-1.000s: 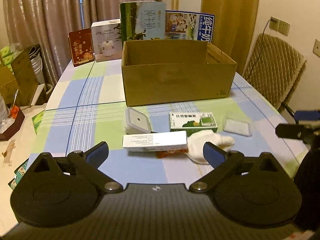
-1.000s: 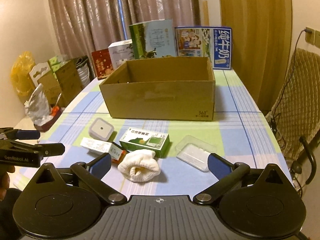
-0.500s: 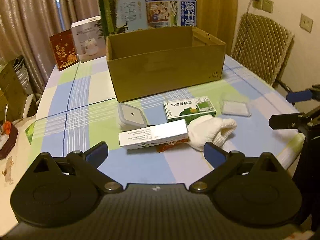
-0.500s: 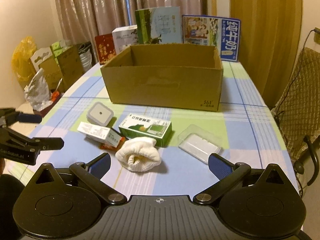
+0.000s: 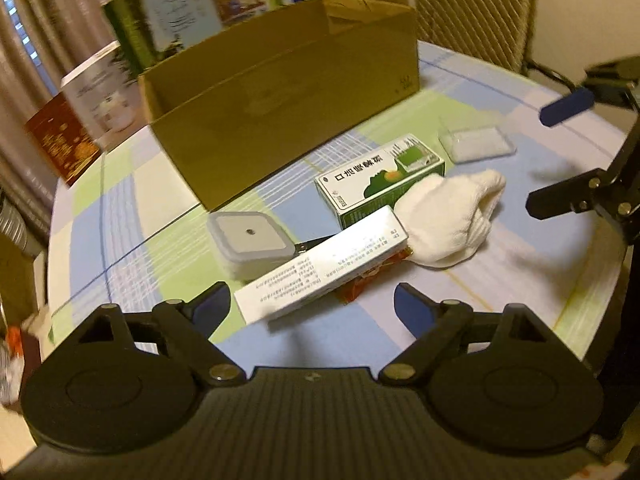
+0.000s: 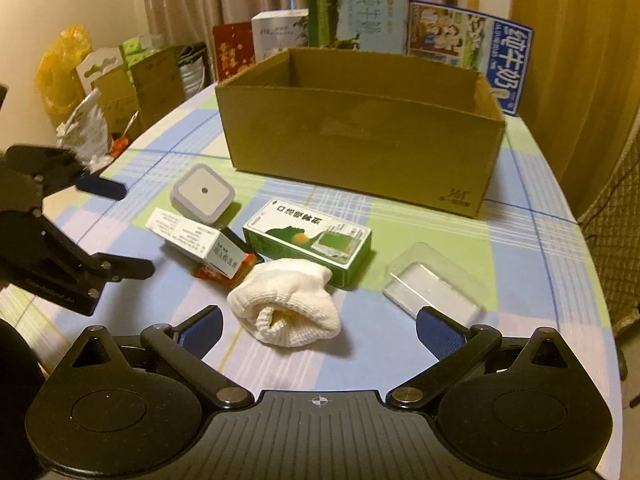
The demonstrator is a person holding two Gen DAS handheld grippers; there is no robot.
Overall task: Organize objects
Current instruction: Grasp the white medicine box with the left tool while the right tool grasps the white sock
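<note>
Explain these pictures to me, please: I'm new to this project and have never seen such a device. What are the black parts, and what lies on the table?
A person holds two hand-held two-finger grippers, each with a camera looking along its fingers. One picture is from the left gripper, the other from the right gripper; both are open and hold nothing. On the checked tablecloth lie a rolled white sock, a green medicine box, a long white carton, a square white lidded container and a clear plastic tray. Behind them stands an open brown cardboard box.
</note>
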